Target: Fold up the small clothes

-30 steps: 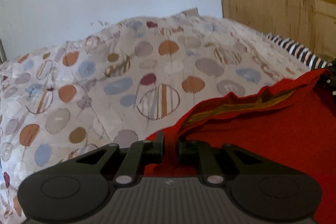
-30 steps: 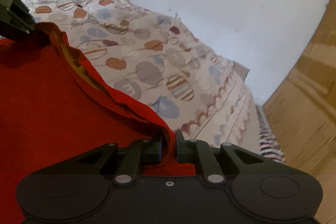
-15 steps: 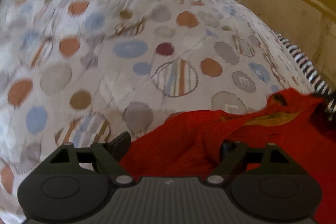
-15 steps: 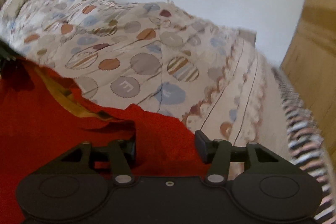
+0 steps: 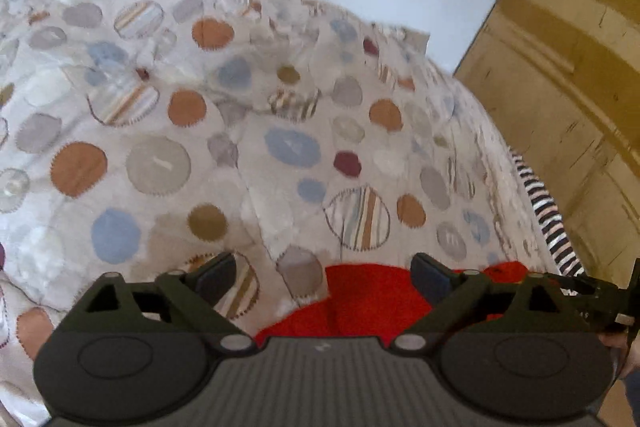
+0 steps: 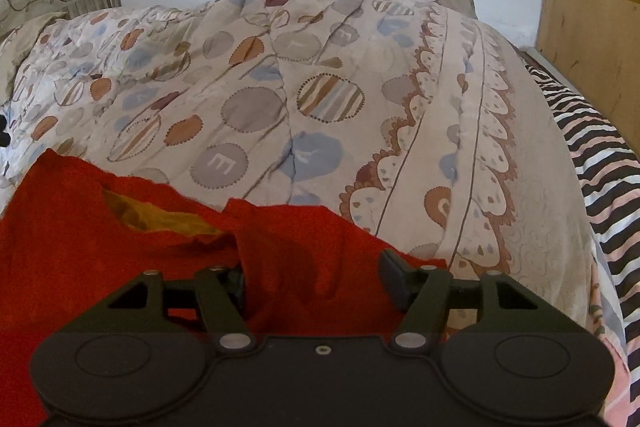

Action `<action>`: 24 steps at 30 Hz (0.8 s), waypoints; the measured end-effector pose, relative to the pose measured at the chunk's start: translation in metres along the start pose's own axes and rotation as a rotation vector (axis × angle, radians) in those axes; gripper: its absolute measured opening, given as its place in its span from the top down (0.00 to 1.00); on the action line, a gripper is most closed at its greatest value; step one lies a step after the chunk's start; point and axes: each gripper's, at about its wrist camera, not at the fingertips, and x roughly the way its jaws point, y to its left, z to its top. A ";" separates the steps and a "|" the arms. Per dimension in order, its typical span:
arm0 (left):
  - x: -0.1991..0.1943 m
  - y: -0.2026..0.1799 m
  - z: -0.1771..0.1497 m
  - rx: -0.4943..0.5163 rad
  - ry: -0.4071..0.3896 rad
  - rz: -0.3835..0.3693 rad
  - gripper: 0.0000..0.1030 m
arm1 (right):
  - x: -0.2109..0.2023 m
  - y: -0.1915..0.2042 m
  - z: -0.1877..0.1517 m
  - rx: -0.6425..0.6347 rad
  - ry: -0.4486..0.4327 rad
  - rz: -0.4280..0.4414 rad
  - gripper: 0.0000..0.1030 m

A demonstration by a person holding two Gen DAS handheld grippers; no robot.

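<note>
Left wrist view
Left gripper: the jaws are standing wide apart, holding nothing; only bedding and a strip of red are showing in the gap.
Garment: the red cloth is lying low and to the right of centre, running under the right-hand finger and off toward the frame's right edge.
Duvet: the spotted cover is filling everything ahead and to the left.
Other tool: a dark piece of the right gripper is poking in at the far right edge, just past the red cloth.

Right wrist view
Right gripper: the jaws are spread wide; red fabric is lying between them and draping over the left-hand finger, but neither finger is pressing on it.
Garment: it is spreading flat on the duvet from the gap out to the left and below, with a yellow lining showing at an opening near its far edge.
Bed edge: a striped sheet is running down the right side.

Judgement
Long axis: the garment seems to be stretching across between the two tools, left to right.
Nearer tool: the right one appears closer, with cloth already in its gap; the left one looks to be sitting at the garment's end, needing to shift rightward to catch an edge.
</note>
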 end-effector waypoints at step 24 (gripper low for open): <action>0.045 -0.036 -0.076 0.126 0.006 0.213 0.01 | -0.056 0.032 -0.038 -0.330 -0.138 0.054 0.01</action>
